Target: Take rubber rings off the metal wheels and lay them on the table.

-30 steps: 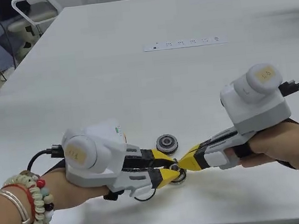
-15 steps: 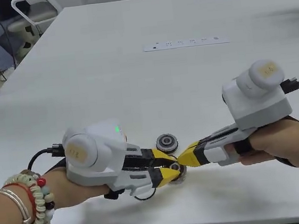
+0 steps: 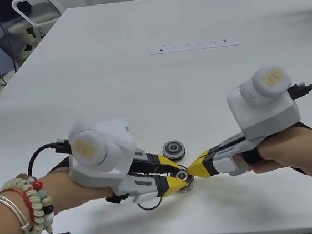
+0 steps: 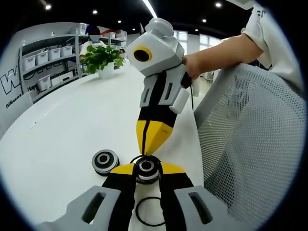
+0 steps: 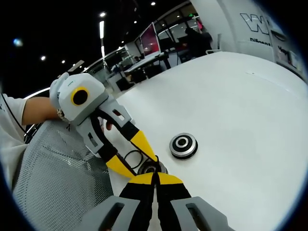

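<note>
Held metal wheel (image 4: 146, 168) clamped in left gripper (image 3: 176, 175), low over table (image 3: 141, 85) near front edge. Met tip-to-tip by right gripper (image 3: 191, 172), closed, seemingly pinching rubber ring (image 4: 134, 159). Judged to need pull straight back along right gripper's axis.

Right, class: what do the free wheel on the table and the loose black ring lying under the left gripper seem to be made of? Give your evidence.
The free wheel looks like metal: a silver hub with bright glints. Its dark, dull outer band is probably rubber. The loose ring is thin, black and without shine, so it is likely rubber, though the look alone leaves that open.
</note>
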`<state>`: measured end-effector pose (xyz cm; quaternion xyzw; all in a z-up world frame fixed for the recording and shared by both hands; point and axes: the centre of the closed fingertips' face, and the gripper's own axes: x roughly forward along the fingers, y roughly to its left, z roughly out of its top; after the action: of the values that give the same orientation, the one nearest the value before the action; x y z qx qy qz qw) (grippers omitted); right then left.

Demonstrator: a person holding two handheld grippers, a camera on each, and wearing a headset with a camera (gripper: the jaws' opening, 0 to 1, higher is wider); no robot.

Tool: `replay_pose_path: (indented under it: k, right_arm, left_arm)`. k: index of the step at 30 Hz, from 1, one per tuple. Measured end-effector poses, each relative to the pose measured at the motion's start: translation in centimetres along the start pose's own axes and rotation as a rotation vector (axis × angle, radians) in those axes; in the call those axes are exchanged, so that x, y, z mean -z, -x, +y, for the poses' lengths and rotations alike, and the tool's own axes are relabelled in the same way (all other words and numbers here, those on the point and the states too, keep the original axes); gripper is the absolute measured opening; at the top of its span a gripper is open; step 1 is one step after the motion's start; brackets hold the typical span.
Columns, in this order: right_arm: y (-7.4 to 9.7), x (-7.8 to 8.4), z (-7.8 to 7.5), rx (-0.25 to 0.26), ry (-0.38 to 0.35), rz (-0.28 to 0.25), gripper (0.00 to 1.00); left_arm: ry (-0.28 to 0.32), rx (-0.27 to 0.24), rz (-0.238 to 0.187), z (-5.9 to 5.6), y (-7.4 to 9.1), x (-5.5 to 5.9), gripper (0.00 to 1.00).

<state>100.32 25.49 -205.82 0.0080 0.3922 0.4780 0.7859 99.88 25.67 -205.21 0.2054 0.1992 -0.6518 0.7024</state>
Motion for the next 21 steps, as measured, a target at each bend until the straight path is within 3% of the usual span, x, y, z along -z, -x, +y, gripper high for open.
replay_pose_path:
  k: [3,6,9,11,17,21]
  right_arm:
    - [0.0,0.0,-0.1,0.002,0.002,0.001,0.0]
    - [0.1,0.0,-0.1,0.004,0.007,0.003,0.0]
    - [0.1,0.0,-0.1,0.003,0.007,0.002,0.0]
    - [0.1,0.0,-0.2,0.003,0.006,0.002,0.0]
    - [0.2,-0.1,-0.2,0.0,0.008,-0.001,0.0]
    - [0.3,-0.3,0.0,-0.004,0.016,-0.004,0.0]
  left_arm:
    - [-0.001,0.02,-0.014,-0.3,0.6,-0.9,0.21]
    - [0.001,0.052,-0.035,-1.1,1.0,-2.0,0.33]
    - [0.015,0.084,-0.02,-1.9,1.4,-2.5,0.46]
    - [-0.012,0.095,-0.021,-2.3,1.8,-3.0,0.52]
    - [0.002,0.084,0.008,-2.5,3.6,-3.6,0.67]
    - [0.012,0.058,-0.016,-2.7,5.3,-4.4,0.76]
